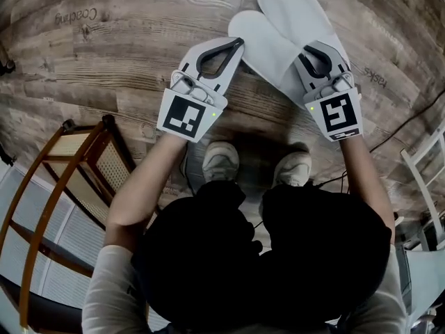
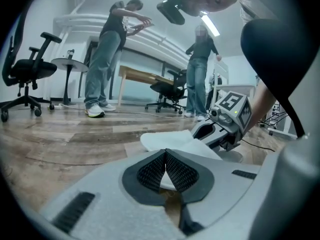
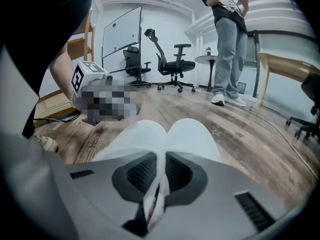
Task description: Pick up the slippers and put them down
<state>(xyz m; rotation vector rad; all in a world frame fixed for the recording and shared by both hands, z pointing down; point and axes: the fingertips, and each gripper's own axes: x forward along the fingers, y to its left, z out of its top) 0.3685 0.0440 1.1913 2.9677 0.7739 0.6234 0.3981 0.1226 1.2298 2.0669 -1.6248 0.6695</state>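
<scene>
The slippers (image 1: 278,30) sat overlapped at the upper right of the head view, on or just above the floor (image 1: 118,68). The right claw (image 1: 314,53) was clamped on their white edge. The left claw (image 1: 238,44), closed, seemed to pinch the nearer rim, likely to keep the pair level for setting down.

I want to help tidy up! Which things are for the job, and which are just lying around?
For the job: slippers, left gripper, right gripper.
Just lying about: wooden chair, black office chair.
</scene>
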